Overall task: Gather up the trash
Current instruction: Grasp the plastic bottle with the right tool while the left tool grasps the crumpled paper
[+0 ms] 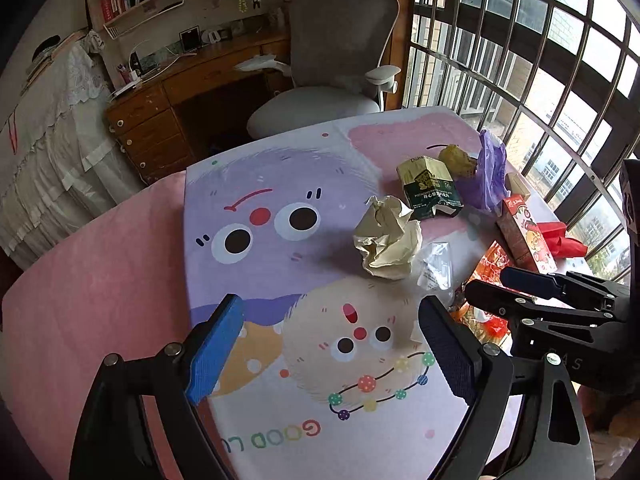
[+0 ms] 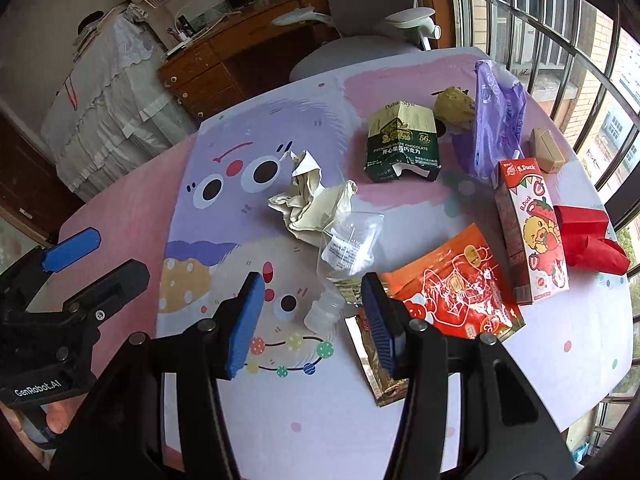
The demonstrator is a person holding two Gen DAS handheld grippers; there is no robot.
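Trash lies on the cartoon-print table mat point(image 1: 280, 184) point(image 2: 224, 128): crumpled cream paper point(image 1: 387, 237) point(image 2: 310, 200), a crushed clear plastic bottle point(image 1: 434, 266) point(image 2: 344, 256), a green chocolate box point(image 1: 430, 190) point(image 2: 402, 142), an orange snack bag point(image 2: 456, 284), a strawberry drink carton point(image 1: 526, 234) point(image 2: 530, 232), red paper point(image 1: 562, 240) point(image 2: 588, 236) and a purple bag point(image 1: 490, 172) point(image 2: 498, 116). My left gripper point(image 1: 338, 354) is open over the mat, short of the paper. My right gripper point(image 2: 316, 320) is open, its fingers either side of the bottle's neck end.
A grey office chair point(image 1: 340, 60) stands behind the table, with a wooden desk point(image 1: 192, 80) and shelves beyond. Barred windows point(image 1: 540, 60) run along the right. A small tan box point(image 2: 548, 150) and a yellowish lump point(image 2: 454, 106) sit near the table's far right.
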